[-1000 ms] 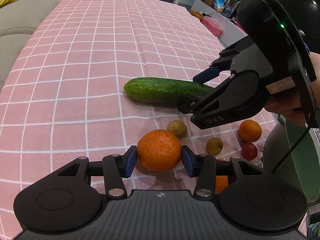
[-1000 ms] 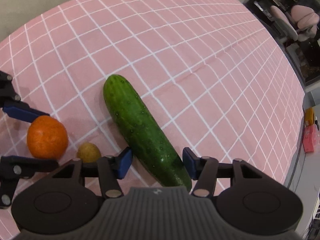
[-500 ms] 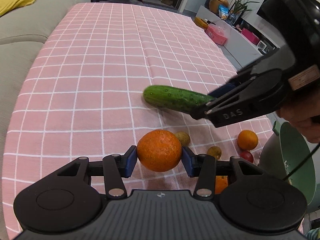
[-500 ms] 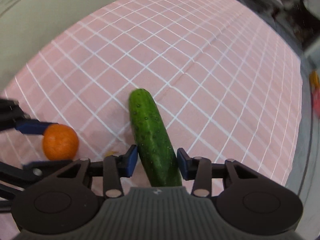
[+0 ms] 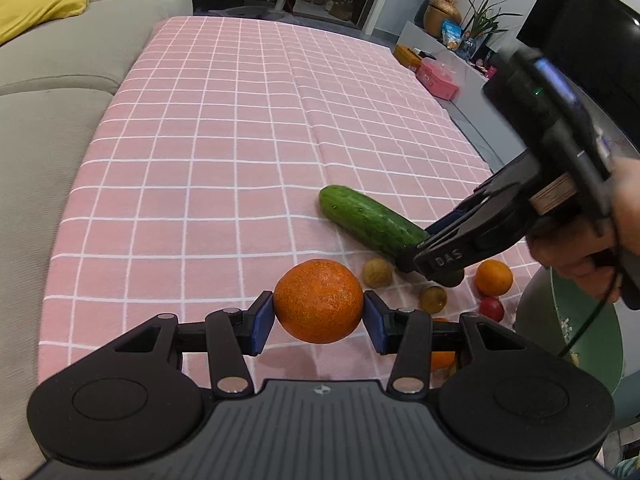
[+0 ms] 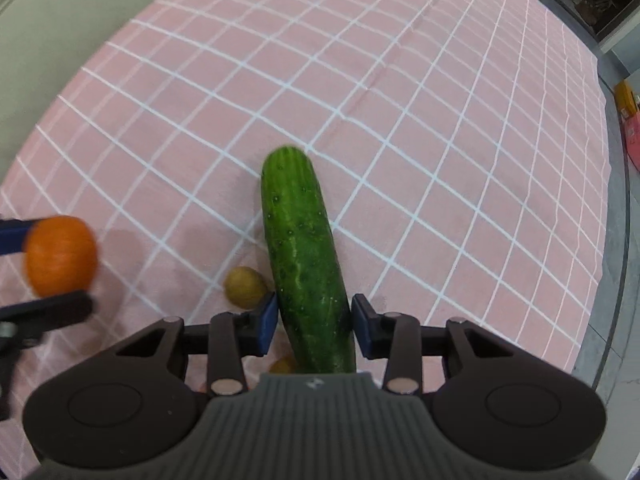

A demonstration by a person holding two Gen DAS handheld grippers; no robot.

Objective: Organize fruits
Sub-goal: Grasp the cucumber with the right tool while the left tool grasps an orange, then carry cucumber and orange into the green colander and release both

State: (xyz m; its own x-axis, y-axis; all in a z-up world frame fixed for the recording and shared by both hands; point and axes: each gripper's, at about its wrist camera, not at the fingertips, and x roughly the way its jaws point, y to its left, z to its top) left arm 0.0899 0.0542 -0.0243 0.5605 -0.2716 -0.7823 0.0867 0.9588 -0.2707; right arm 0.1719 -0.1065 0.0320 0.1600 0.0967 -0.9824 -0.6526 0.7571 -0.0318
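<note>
Ahead of the left hand-held gripper [image 5: 319,317], the pink checked bench [image 5: 224,152] stretches bare to its far edge. To its right the way is crowded: the cucumber [image 5: 370,224] lies across the cloth under the right hand-held gripper [image 5: 416,246], with two small brown fruits [image 5: 377,273], a small orange [image 5: 493,277] and a red fruit [image 5: 491,309] scattered just beyond, and a green bowl [image 5: 580,320] at the bench edge. A sofa [image 5: 48,92] flanks the left.

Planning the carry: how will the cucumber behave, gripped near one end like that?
The cucumber looks stiff, so it should not droop. The right gripper holds it near one end, with most of its length sticking out, so it may pivot downward in the jaws. Its glossy, bumpy skin could slip; set down, its round body might roll.
</note>
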